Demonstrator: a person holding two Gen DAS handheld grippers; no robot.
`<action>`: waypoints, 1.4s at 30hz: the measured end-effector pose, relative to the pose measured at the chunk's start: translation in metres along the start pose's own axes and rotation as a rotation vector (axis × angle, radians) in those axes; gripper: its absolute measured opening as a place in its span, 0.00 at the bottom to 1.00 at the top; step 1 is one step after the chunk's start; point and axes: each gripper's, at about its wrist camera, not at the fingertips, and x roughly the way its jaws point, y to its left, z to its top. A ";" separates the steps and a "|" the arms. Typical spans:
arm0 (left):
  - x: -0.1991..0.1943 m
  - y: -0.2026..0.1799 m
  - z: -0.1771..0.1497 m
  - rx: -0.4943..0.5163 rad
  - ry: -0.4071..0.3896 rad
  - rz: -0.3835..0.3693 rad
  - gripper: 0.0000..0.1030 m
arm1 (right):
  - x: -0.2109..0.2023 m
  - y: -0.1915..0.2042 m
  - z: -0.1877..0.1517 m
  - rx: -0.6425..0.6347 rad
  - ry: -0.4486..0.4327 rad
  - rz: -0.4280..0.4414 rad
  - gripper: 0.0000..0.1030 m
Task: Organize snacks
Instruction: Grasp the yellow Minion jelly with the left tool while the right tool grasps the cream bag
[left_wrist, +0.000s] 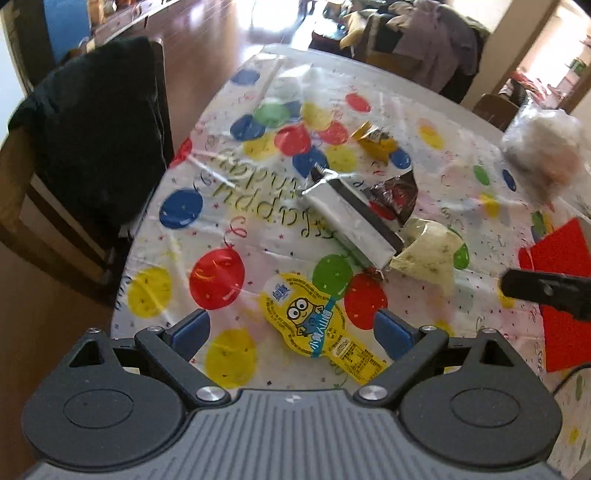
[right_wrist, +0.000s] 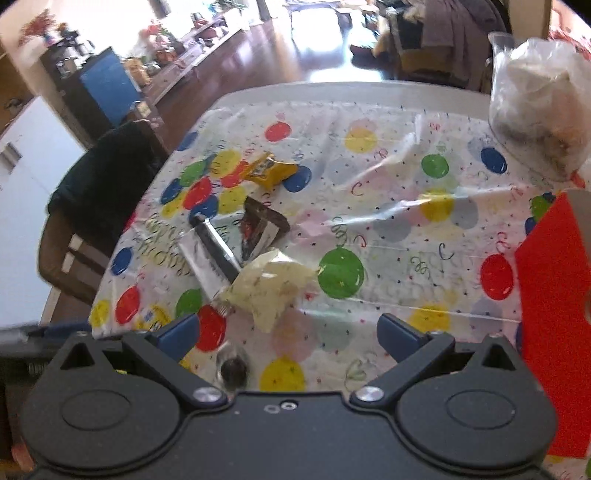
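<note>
A tabletop (right_wrist: 332, 92) lay under a plastic party cloth (right_wrist: 388, 221) printed with coloured balloons. Scattered on it were a yellow cartoon-printed snack pack (left_wrist: 314, 321), a silver packet (left_wrist: 347, 218), a dark wrapper (left_wrist: 395, 199) just beside it, a pale crumpled packet (right_wrist: 269, 284), a yellow wrapper (right_wrist: 271, 170) farther back, a small clear-wrapped dark sweet (right_wrist: 232, 365), a clear bag (right_wrist: 539, 107) of pale contents and a red box (right_wrist: 554, 295) at the right edge.
</note>
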 end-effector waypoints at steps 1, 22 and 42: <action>0.003 0.001 0.001 -0.017 0.004 0.011 0.93 | 0.007 0.000 0.004 0.015 0.010 -0.008 0.99; 0.053 -0.007 0.019 -0.346 0.171 0.115 0.69 | 0.082 0.012 0.036 0.121 0.111 -0.047 0.76; 0.046 -0.016 0.008 -0.291 0.103 0.192 0.50 | 0.071 0.009 0.019 0.081 0.073 -0.056 0.44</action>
